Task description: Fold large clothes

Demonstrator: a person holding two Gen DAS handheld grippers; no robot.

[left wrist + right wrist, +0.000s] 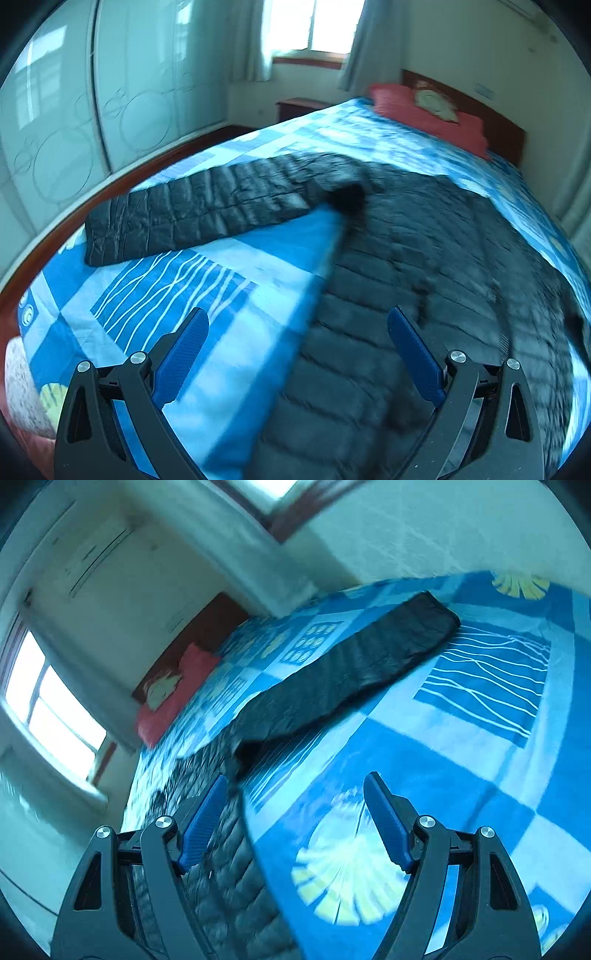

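On the bed point(229, 280) the black jacket point(406, 277) lies flat, sleeve point(192, 214) stretched out, unfolded yet, both the left claw point(295, 354) and right claw point(295, 819) apart and empty.

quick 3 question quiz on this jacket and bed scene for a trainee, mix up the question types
1. True or false: the left gripper is clamped on the black puffer jacket.
2. Which part of the jacket stretches out alone across the blue patterned bedspread? A) hood B) sleeve C) hem
3. Fill in: the pillow at the headboard is ____ in colour.

Key
1. False; its jaws stand open with nothing gripped, as do those of the right gripper.
2. B
3. Red
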